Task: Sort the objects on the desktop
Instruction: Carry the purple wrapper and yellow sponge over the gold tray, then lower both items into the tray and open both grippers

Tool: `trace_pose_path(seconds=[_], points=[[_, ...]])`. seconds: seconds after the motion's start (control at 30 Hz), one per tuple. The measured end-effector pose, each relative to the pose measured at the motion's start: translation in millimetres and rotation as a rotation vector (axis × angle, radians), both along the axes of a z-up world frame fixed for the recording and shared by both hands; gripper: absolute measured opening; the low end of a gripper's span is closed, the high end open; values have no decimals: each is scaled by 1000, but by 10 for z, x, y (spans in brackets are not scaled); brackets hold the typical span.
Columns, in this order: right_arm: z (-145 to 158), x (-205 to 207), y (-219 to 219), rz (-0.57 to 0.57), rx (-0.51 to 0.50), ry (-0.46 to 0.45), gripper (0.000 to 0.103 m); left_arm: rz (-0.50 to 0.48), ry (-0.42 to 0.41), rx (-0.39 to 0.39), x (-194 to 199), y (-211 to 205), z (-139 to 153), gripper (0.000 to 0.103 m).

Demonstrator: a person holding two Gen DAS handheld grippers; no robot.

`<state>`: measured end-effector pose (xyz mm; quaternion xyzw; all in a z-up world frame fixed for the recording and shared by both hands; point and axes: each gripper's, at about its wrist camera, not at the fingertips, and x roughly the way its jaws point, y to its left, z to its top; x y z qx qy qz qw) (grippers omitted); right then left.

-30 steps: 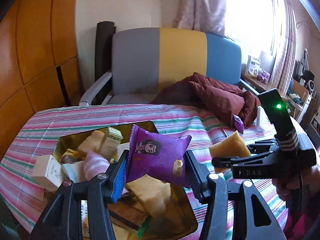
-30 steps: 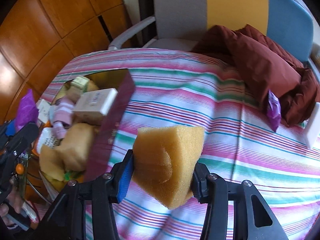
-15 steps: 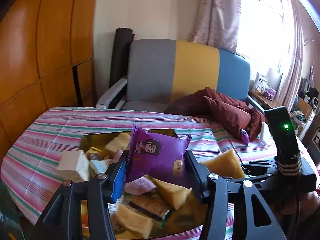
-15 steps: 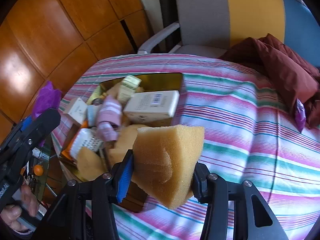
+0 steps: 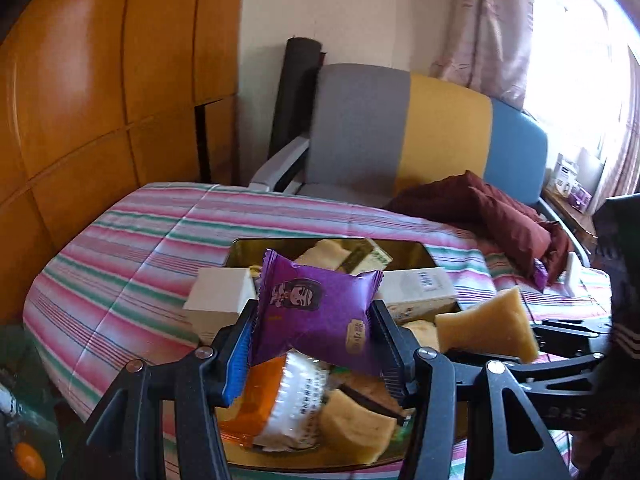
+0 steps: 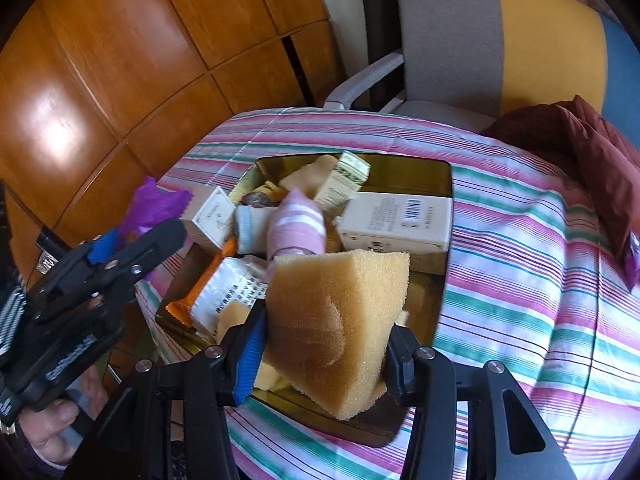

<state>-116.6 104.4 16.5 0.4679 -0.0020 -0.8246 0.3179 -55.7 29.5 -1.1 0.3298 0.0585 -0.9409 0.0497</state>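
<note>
My left gripper (image 5: 314, 346) is shut on a purple snack packet (image 5: 316, 306) and holds it above the gold box (image 5: 408, 250). In the right wrist view the same gripper (image 6: 132, 236) shows at the left with the purple packet (image 6: 150, 204) sticking up beyond it. A yellow sponge wedge (image 6: 336, 324) is clamped in my right gripper (image 6: 322, 354), hanging over the near part of the gold box (image 6: 430, 308). From the left wrist view that sponge (image 5: 486, 330) appears at the right. Inside the box lie white cartons (image 6: 396, 222), a pink sock roll (image 6: 296, 224), sponges and packets.
The box sits on a table with a striped cloth (image 6: 520, 280). A maroon cushion (image 5: 500, 208) lies at the far right of the table, with a small purple packet (image 6: 632, 256) by it. Behind stands a grey, yellow and blue chair (image 5: 400, 132). Wooden panels (image 6: 140, 60) line the left.
Both grippers have swung left with their loads. The sponge moved from over the bare cloth to over the gold box, and the purple packet now hangs nearer the box's left side.
</note>
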Motion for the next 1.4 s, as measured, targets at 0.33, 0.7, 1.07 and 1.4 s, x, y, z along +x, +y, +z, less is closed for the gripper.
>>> trace_pose_path(seconds=[0.33,0.7,1.07,1.4], points=[[8,-128,-149,-7,-4,4,52,30,-49,6,-177,-148,-189,55],[-81,-373,-175,-65,-27,-31,54,-7,-80,119,-370,-327,-290,55],[-190,-490,-128,-99,-95,-78,69,-46,-131,152,-450,-264,-395,61],[-212,-429,50,-142,-85,-53,58,-37,-137,166,-296,-344,-495,62]])
